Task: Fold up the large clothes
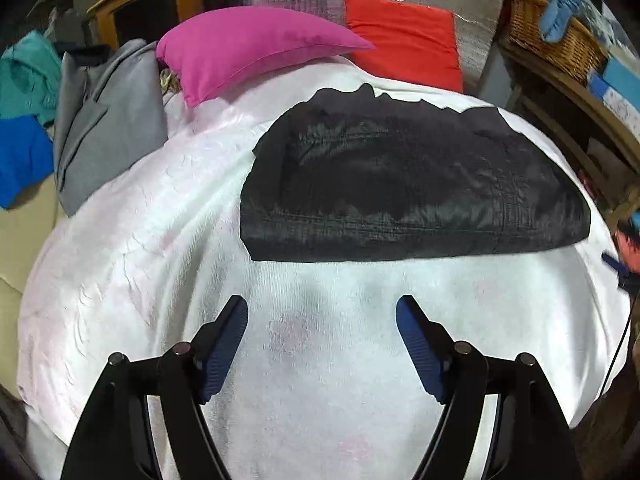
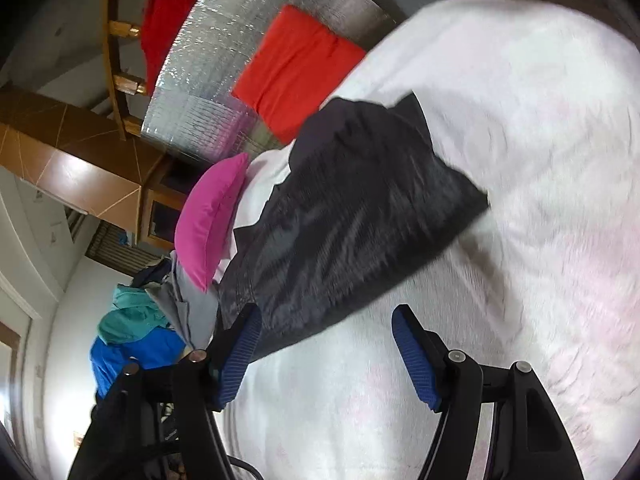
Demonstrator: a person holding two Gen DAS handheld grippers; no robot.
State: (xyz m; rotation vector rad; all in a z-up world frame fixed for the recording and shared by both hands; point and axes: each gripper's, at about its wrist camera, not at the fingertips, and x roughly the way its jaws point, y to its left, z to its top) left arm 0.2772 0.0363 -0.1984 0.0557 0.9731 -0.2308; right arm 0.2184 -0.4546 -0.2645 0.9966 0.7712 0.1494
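The black jacket [image 1: 408,184] lies folded into a neat bundle on the white blanket [image 1: 160,240], at 12 o'clock from the left gripper [image 1: 322,344]. The right gripper [image 2: 326,354] is let go and holds nothing, same as the left. More clothes [image 1: 108,120] wait at 10 o'clock, not folded yet

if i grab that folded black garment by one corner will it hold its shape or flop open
The black garment would probably flop open: it is thin fabric lying in loose, creased layers on the white bedspread. Its surface has a sheen, so it may be slippery and the layers may slide apart. It looks light for its size.
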